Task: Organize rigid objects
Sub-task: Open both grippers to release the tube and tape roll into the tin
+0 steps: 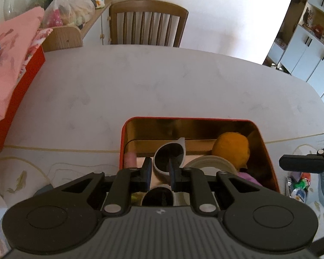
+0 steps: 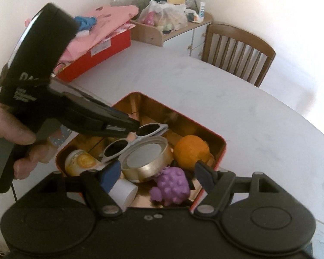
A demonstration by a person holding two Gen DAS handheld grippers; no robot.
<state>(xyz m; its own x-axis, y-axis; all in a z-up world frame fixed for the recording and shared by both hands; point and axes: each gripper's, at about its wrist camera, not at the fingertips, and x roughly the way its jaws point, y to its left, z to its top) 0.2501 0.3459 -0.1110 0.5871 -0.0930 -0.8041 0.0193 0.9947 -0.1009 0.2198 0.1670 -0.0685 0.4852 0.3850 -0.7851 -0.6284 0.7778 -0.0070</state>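
A pair of white sunglasses (image 1: 169,157) is being pinched at its bridge by the left gripper (image 1: 160,170), whose blue-padded fingers (image 1: 148,169) are being pressed together on the frame. The sunglasses are being held over the open red tin (image 1: 122,142), which is sitting on the white table (image 1: 140,82). From the right wrist view, the same sunglasses (image 2: 136,137) are being seen above the gold jar lid (image 2: 145,161), with the left gripper (image 2: 132,127) being carried by a hand (image 2: 15,133) at the left edge.

The right gripper (image 2: 158,169) is being held with its fingers (image 2: 112,172) spread wide apart above the near end of the tin (image 2: 221,149); nothing is being pressed between them.

Inside the tin, an orange (image 2: 191,152) is lying against the far right wall, a purple knobbly toy (image 2: 172,184) is lying in the near part just beside the lid, a yellow-labelled jar (image 2: 82,161) is lying at the left wall, and a white cylinder (image 2: 124,191) is lying near the front, partly hidden by the right gripper's left finger.

Behind the table, a wooden chair (image 1: 148,22) is being seen against the wall, and a red box (image 2: 101,51) piled with pink cloth (image 2: 112,19) is resting on the table's far left.
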